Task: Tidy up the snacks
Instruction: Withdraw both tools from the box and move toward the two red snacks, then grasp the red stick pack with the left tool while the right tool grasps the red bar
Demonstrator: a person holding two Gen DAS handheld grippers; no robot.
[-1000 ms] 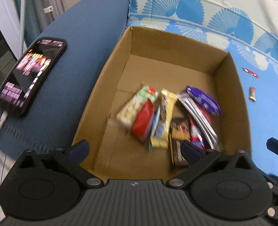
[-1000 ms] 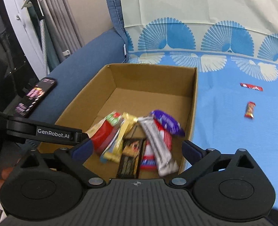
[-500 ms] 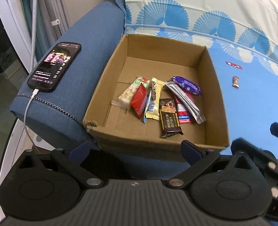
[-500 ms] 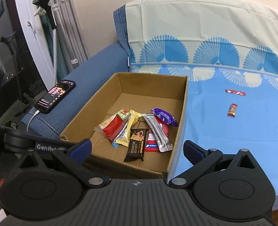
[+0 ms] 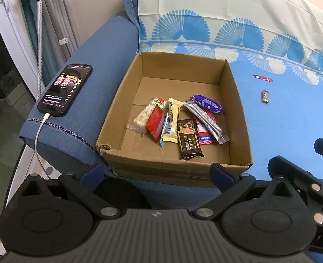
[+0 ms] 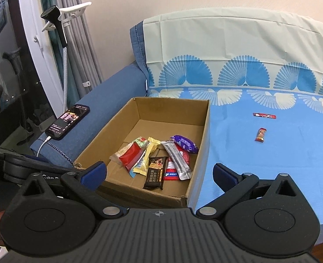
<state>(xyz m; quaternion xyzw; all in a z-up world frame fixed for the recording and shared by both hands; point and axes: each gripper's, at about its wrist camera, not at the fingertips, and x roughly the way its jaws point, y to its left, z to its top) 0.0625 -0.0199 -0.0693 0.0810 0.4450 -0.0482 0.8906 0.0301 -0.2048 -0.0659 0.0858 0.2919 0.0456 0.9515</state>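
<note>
Both tongs, left tongs (image 5: pixel 156 171) and right tongs (image 6: pixel 159 171), have pulled back from the cardboard box (image 5: pixel 126 81), wide and empty. Snacks (image 5: pixel 179 120) lie mid-frame inside; two wrapped candies (image 6: pixel 260 134), probably next, remain at right on the sofa cover.

Snack labels (image 5: pixel 189 139) (mostly overlapped) too small

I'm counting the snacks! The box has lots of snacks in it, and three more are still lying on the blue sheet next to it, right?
Not quite: only two lie on the blue sheet, the red stick and the small candy. The right wrist view shows it. The cardboard box does hold lots.
</note>
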